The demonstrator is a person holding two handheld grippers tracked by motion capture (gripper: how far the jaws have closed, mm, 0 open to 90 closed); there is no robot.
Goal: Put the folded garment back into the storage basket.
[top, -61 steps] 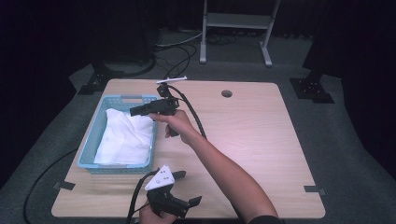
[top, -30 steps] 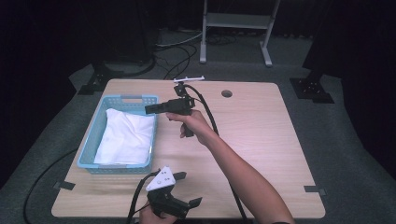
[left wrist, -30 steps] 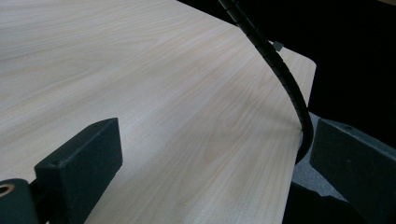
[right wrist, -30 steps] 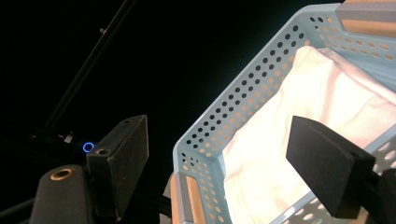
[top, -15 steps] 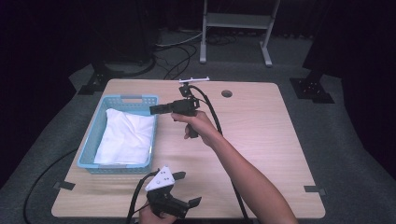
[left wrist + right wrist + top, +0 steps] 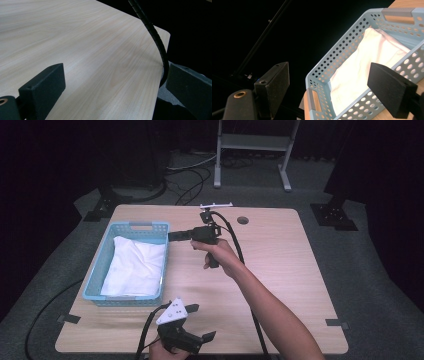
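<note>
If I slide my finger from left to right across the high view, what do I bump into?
Blue basket → white cloth → right claw → the hand holding it → the small round hole in the table.

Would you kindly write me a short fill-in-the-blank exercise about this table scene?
1. The white cloth lies inside the light blue ____.
2. The right hand-held gripper has its jaws ____, with nothing between them.
3. The left hand-held gripper sits near the ____ edge of the table in the high view.

Missing words: basket; open; bottom
</note>
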